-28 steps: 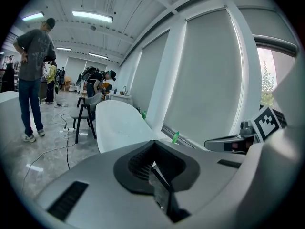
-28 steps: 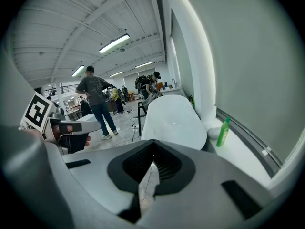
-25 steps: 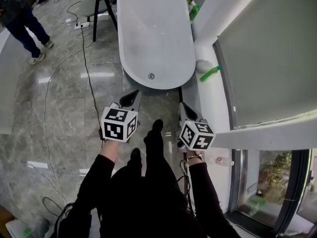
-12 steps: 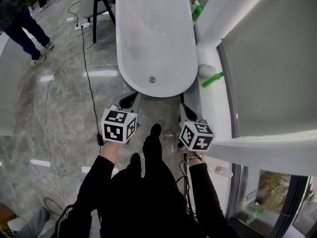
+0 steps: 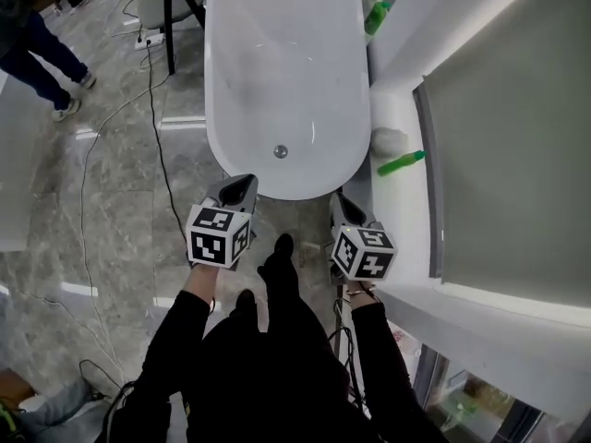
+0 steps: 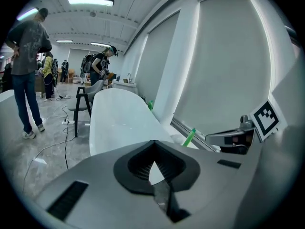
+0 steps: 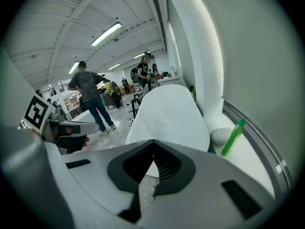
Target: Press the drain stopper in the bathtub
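Observation:
The white oval bathtub (image 5: 286,72) stands straight ahead, with its small round metal drain stopper (image 5: 281,151) on the tub floor near the near end. My left gripper (image 5: 244,184) is shut and empty, its tip at the tub's near rim, left of the stopper. My right gripper (image 5: 339,201) is also shut and empty, just short of the rim on the right. In the left gripper view the shut gripper (image 6: 153,143) points along the bathtub (image 6: 119,118). The right gripper (image 7: 153,142) likewise faces the bathtub (image 7: 171,113). The stopper shows in neither gripper view.
A white window ledge (image 5: 399,201) runs along the tub's right side, with a green bottle (image 5: 400,163) and a white round object (image 5: 391,140) on it. Left of the tub are a dark chair (image 5: 175,3), floor cables (image 5: 152,90) and a person's legs (image 5: 37,53).
The tub has come nearer in the head view. Both grippers have moved forward and now reach its near rim, still shut.

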The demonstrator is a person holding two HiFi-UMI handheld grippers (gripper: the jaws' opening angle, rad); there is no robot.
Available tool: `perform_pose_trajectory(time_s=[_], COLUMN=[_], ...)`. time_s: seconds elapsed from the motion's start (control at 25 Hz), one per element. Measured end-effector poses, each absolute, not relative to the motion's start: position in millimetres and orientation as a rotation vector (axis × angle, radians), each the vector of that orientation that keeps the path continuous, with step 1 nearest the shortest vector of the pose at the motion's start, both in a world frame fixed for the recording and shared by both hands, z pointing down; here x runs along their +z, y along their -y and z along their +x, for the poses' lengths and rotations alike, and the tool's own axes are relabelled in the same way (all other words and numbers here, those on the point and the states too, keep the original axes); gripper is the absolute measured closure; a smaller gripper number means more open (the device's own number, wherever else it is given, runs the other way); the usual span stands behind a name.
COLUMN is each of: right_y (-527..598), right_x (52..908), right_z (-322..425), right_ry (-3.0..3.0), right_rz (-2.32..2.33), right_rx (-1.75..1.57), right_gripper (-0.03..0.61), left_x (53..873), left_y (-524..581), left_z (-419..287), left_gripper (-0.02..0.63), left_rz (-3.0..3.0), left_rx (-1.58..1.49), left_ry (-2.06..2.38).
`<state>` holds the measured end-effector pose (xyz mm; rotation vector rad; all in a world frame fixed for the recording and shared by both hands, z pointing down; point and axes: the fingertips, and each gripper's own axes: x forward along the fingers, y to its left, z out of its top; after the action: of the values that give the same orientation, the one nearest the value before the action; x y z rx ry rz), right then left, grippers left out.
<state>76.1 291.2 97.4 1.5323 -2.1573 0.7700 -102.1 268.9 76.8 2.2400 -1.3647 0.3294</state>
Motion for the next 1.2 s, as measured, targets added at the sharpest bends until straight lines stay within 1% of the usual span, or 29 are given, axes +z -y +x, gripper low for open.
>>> perform_pose_trajectory(time_s=[0.32,0.68,1.2], right_y=[-235,-196,-155], right_x=[129,156,224], right_z=[100,127,114], right_ry=[2.146,2.122,2.077], right_rz=[1.476,1.423,1.337], right_rx=[0.84,0.899,0.979], right_gripper=[0.577,0.577,0.577], left_x=[114,147,237], left_y=[-208,-157,-106], left_z=[-83,-54,-27], left_gripper=[0.609,0.609,0.609], left_rz=[2.165,2.118,2.086], left_rx=[0.415,0.502,0.676], left_ry=[1.393,1.371,1.221])
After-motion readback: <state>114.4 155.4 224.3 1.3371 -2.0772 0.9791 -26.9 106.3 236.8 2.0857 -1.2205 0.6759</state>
